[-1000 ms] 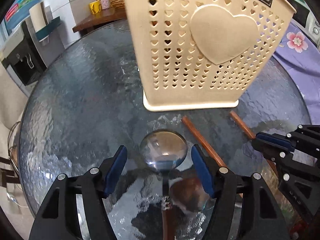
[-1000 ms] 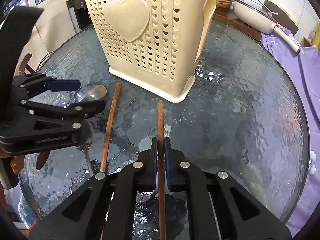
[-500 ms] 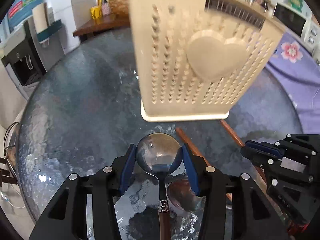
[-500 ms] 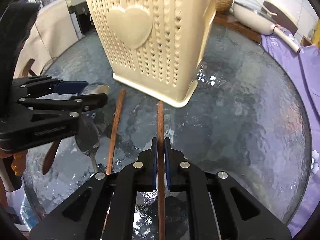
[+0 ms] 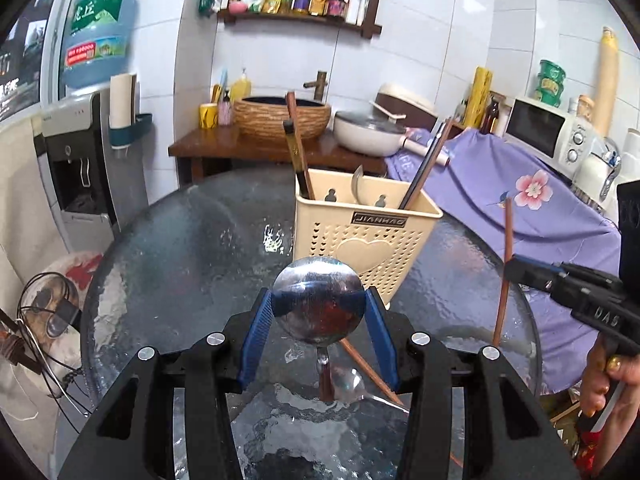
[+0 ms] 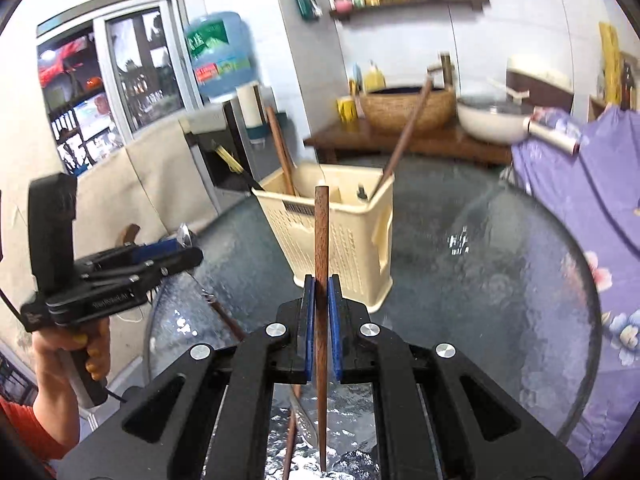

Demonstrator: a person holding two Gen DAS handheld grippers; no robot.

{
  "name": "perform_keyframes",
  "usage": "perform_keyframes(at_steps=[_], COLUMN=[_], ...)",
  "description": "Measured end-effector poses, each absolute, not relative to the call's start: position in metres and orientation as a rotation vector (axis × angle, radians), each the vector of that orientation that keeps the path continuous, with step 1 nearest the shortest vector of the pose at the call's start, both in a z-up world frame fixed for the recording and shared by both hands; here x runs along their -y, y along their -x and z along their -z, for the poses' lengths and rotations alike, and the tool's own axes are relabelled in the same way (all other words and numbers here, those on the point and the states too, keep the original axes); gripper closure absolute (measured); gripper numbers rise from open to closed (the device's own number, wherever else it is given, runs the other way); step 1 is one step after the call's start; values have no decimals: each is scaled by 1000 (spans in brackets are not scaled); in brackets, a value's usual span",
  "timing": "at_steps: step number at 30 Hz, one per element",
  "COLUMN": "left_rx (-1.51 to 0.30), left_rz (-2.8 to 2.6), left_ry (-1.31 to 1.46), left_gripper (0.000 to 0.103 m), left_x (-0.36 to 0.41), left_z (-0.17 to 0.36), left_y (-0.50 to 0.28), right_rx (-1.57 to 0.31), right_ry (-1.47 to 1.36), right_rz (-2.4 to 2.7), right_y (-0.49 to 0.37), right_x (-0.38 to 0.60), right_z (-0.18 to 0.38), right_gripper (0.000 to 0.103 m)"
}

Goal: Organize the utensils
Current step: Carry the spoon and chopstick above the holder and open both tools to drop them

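Utensil caddy [image 5: 362,236] holds chopsticks, spoon — left gripper [image 5: 320,312] clamps ladle bowl, right gripper [image 6: 321,312] pinches chopstick.

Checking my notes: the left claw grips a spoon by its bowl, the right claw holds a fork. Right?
Not quite: the right claw holds a wooden chopstick, as the right wrist view shows. The left claw does grip the spoon by its bowl.

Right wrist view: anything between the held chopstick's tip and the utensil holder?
Nothing. In the right wrist view only bare glass table shows between the chopstick and utensil holder.
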State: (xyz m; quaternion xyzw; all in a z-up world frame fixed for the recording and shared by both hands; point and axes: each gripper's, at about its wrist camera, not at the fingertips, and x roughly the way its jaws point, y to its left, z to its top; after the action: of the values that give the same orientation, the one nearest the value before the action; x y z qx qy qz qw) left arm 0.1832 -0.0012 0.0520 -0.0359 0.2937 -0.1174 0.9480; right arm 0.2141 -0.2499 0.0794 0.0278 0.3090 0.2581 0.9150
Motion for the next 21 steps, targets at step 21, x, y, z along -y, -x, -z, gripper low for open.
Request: perform_keyframes(at_steps=[21], left_rx=[-459], left_rz=[401], left_ry=[104], left_gripper=[57], left_x=[10], left_z=[-147], left_y=[-184], right_rx=[-496], right_ry=[-64], right_rz=[-549], right_y=[-219], right_x=[230], right_z=[-170], right_gripper=[96])
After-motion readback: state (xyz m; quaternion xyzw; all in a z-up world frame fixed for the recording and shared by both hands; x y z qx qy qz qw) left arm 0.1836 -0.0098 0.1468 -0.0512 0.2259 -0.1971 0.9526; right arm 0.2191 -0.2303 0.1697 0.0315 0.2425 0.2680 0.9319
